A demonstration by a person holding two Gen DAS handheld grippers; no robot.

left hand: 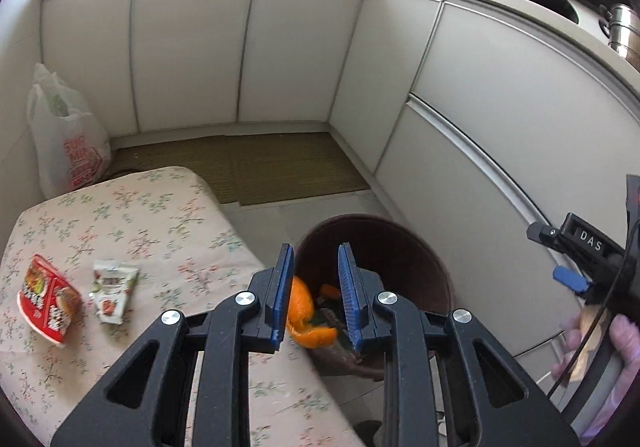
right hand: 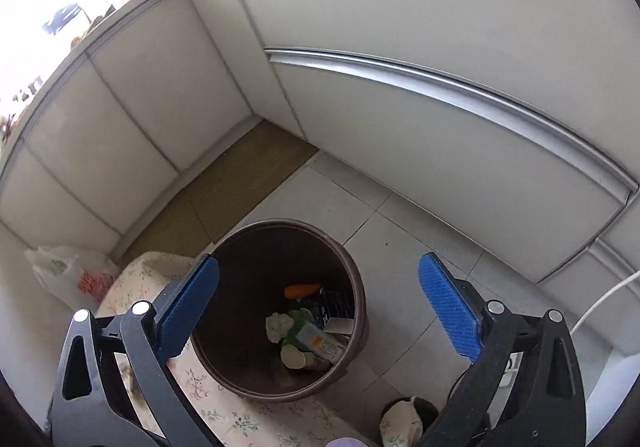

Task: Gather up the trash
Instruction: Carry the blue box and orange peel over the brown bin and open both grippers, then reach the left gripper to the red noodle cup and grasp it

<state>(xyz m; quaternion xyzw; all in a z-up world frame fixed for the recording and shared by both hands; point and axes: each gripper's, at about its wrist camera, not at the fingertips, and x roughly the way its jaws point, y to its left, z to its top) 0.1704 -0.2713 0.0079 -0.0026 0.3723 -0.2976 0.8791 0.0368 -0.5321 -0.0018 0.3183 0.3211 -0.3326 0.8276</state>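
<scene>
My left gripper point(left hand: 316, 259) is shut on a piece of orange peel point(left hand: 308, 313), which hangs between its blue pads over the near rim of the brown trash bin point(left hand: 400, 231). In the right wrist view my right gripper point(right hand: 320, 267) stands wide open above the trash bin point(right hand: 280, 225), with nothing between its fingers. Several bits of trash point(right hand: 308, 331) lie in the bin's bottom, among them an orange scrap point(right hand: 302, 290). A red snack packet point(left hand: 46, 299) and a white-green packet point(left hand: 114, 293) lie on the floral table point(left hand: 160, 215) to the left.
The bin stands on the tiled floor between the table corner and white cabinets point(left hand: 500, 119). A white plastic bag point(left hand: 64, 143) sits on the floor by the far wall. A woven mat point(left hand: 260, 163) lies beyond. A gloved hand point(left hand: 624, 351) holds the right gripper at the right edge.
</scene>
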